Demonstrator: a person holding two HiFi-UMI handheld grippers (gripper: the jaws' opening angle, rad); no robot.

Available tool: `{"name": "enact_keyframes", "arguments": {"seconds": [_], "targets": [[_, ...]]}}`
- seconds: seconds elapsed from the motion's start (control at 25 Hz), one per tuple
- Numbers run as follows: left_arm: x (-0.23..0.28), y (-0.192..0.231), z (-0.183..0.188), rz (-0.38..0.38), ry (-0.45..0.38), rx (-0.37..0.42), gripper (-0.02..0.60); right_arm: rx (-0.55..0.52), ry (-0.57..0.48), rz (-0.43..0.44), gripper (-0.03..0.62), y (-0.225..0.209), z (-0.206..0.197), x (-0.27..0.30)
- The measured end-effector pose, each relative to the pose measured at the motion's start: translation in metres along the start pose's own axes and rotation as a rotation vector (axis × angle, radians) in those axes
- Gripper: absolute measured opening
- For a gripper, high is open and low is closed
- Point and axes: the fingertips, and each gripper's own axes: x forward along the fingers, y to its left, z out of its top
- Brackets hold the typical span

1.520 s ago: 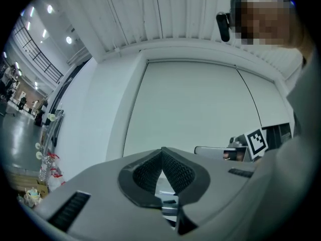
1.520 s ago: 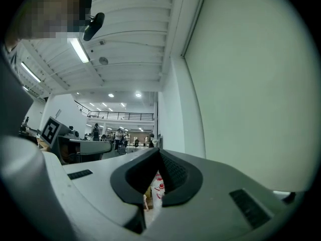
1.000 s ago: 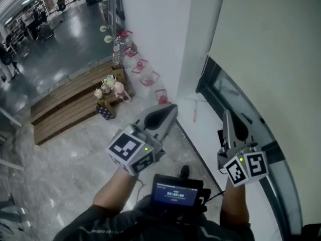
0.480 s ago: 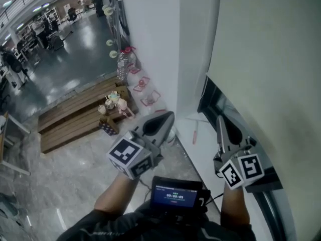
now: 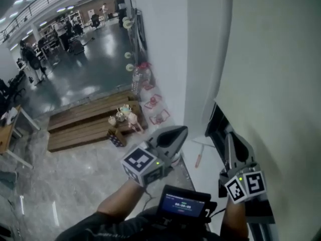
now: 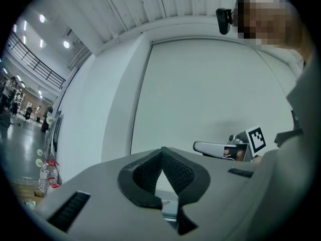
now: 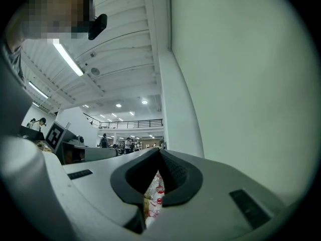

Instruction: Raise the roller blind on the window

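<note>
The roller blind (image 5: 271,59) is a pale sheet that fills the right of the head view; its lower edge hangs over a dark strip of window (image 5: 216,124). My left gripper (image 5: 183,130) is shut and empty, held out to the left of the window over the floor. My right gripper (image 5: 228,134) is shut and empty too, pointing at the dark strip just under the blind's edge. In the left gripper view the blind (image 6: 210,94) spreads ahead of the closed left gripper (image 6: 162,149). The blind (image 7: 251,84) also fills the right half of the right gripper view, beside the closed right gripper (image 7: 159,150).
A white sill (image 5: 205,143) with a small reddish stick (image 5: 199,159) lies under the window. A white wall column (image 5: 165,49) stands left of the blind. A wooden platform (image 5: 85,122) with small objects and bottles sits on the marble floor. A screen device (image 5: 183,205) hangs at my chest.
Both grippers have travelled forward together with my body, staying shut. The blind and column now fill more of the head view, and less of the window strip shows.
</note>
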Motion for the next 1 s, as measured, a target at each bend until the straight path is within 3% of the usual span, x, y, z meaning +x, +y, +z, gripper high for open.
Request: {"name": "enact_keyframes", "arguments": {"seconds": [0.4, 0.8, 1.0], "targets": [[0.036, 0.021, -0.003, 0.003, 0.013, 0.030, -0.011, 0.016, -0.028, 0.007, 0.002, -0.040, 0.003, 0.035], [0.077, 0.087, -0.006, -0.122, 0.019, -0.012, -0.011, -0.009, -0.023, -0.109, 0.002, -0.061, -0.007, 0.096], [0.097, 0.121, -0.001, -0.187, 0.005, 0.008, -0.011, -0.014, -0.034, -0.171, 0.002, -0.071, -0.009, 0.128]]}}
